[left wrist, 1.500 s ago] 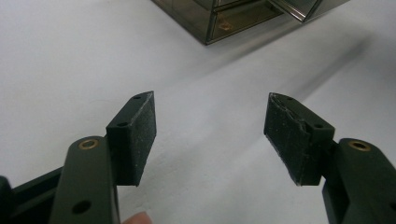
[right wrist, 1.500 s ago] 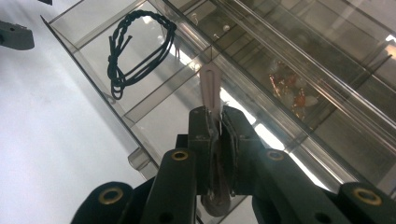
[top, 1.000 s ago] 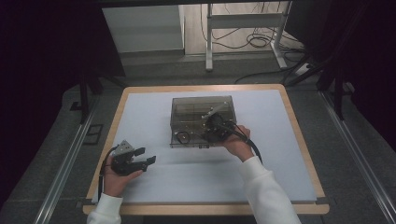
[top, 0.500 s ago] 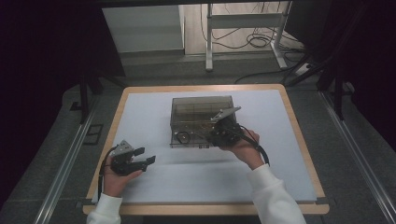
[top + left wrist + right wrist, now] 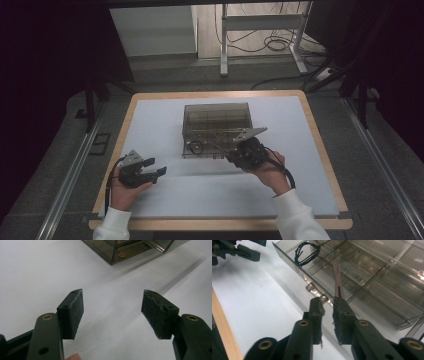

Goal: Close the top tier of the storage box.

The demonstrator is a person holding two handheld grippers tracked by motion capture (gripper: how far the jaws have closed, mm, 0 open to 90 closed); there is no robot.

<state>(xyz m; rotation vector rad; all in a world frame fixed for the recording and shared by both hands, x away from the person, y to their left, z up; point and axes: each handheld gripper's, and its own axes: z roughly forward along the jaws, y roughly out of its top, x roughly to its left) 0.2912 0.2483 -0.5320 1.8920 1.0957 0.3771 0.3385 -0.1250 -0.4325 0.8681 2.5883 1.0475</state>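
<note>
The right gripper [image 5: 327, 305] has been sliding rightward along the drawer [image 5: 342, 277], its jaws closing near the handle [image 5: 315, 292]; the left gripper [image 5: 112, 307] is resting open.

no readable text, no labels, no brand marks, no numbers, no signs on anything in view

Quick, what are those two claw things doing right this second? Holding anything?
Left gripper: jaws open, holding nothing, above the white mat.
Right gripper: jaws nearly shut, just been closing at the clear drawer's handle; grip cannot be told.
</note>
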